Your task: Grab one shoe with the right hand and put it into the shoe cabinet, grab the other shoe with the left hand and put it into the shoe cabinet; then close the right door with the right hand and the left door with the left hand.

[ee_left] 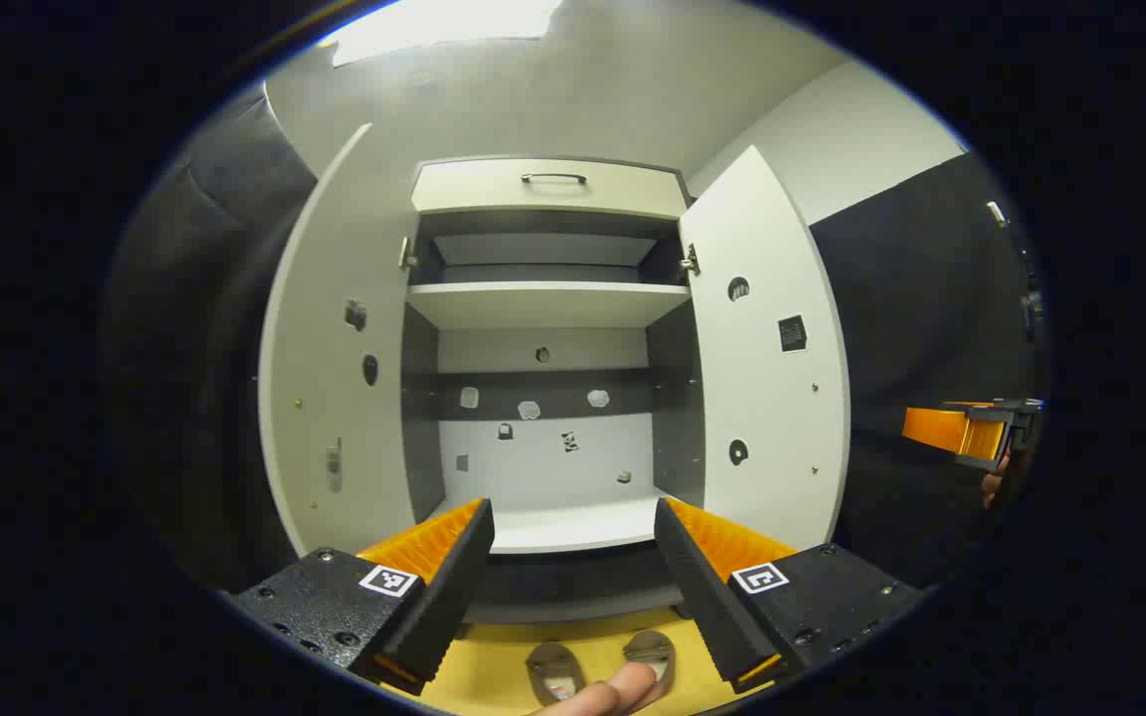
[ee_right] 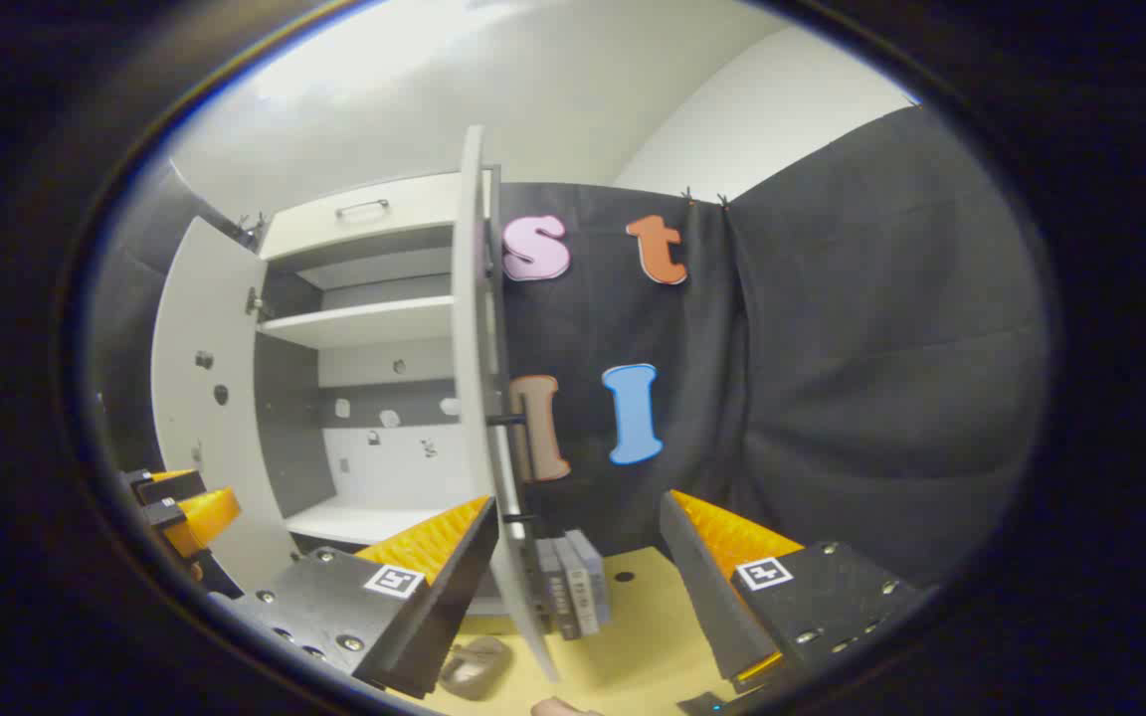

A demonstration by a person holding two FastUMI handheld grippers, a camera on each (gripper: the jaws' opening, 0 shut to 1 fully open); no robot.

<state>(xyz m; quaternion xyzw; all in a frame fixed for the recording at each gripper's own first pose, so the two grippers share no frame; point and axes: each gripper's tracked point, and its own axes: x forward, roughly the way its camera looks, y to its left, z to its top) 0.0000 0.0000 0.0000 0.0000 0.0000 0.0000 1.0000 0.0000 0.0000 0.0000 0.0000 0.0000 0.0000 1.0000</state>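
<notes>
1. Nothing is stowed yet, as far as the views show: the shoe cabinet (ee_left: 545,398) stands with both doors swung wide, and the shelves you can see hold no shoes.
2. Both shoes lie on the yellow floor in front of the cabinet. In the left gripper view the left shoe (ee_left: 553,672) and the right shoe (ee_left: 653,654) sit side by side below your left gripper (ee_left: 573,557), partly hidden by a fingertip (ee_left: 601,694) at the bottom edge.
3. Your left gripper has its fingers spread wide and holds nothing; it points straight into the cabinet above the shoes.
4. Your right gripper (ee_right: 573,557) is also spread and empty. It faces the edge of the right door (ee_right: 478,398), with one shoe (ee_right: 474,666) low between its fingers and a few books (ee_right: 573,587) standing just behind the door.
5. I judge the task to be at its very start: the first grab with your right hand is not yet made.
6. Left to do: both shoes into the cabinet, then the right door and the left door (ee_left: 334,378) shut.
</notes>
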